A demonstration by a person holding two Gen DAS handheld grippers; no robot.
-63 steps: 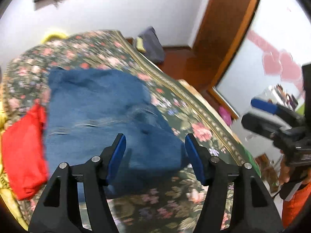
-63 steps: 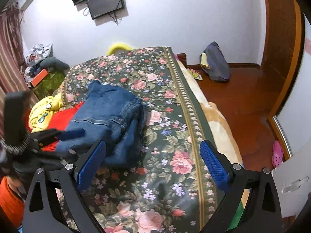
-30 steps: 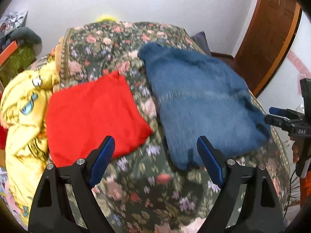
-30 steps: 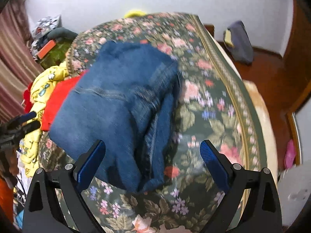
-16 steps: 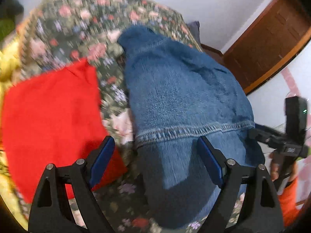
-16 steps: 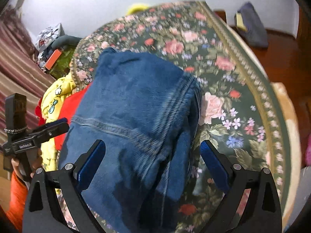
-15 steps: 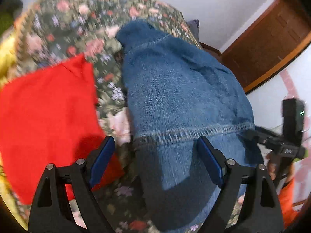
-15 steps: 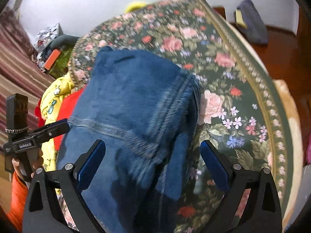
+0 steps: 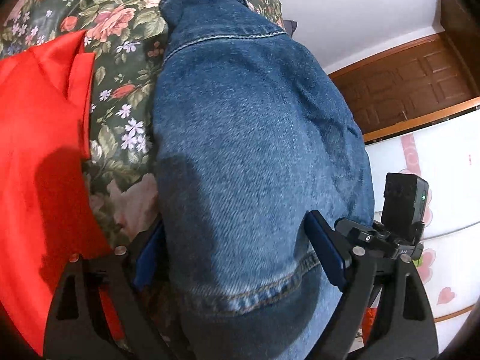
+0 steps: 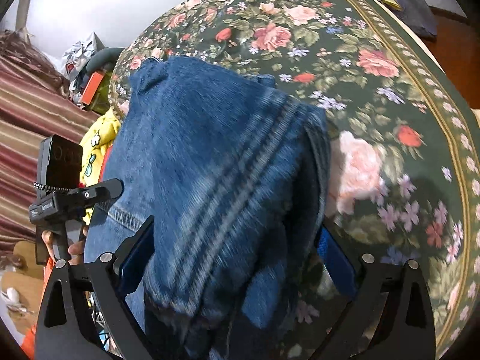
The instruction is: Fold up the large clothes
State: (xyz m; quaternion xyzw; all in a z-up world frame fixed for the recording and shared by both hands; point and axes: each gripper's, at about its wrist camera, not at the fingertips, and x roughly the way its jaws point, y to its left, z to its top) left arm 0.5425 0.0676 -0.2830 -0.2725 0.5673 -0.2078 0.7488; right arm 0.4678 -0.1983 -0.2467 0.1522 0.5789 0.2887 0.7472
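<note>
Surface: floral bedspread covered the bed, wooden door at far right
Denim: folded denim garment lay on the bedspread, its near end between both grippers' fingers
Left gripper: jaws wide apart, straddling the denim's near left part
Right gripper: jaws spread wide around the denim's near right edge; grip cannot be told
Neighbour: folded red garment lay left of the denim

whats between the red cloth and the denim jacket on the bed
Only a bare strip of the floral bedspread separates the red cloth and denim jacket, seen in the left wrist view.
</note>
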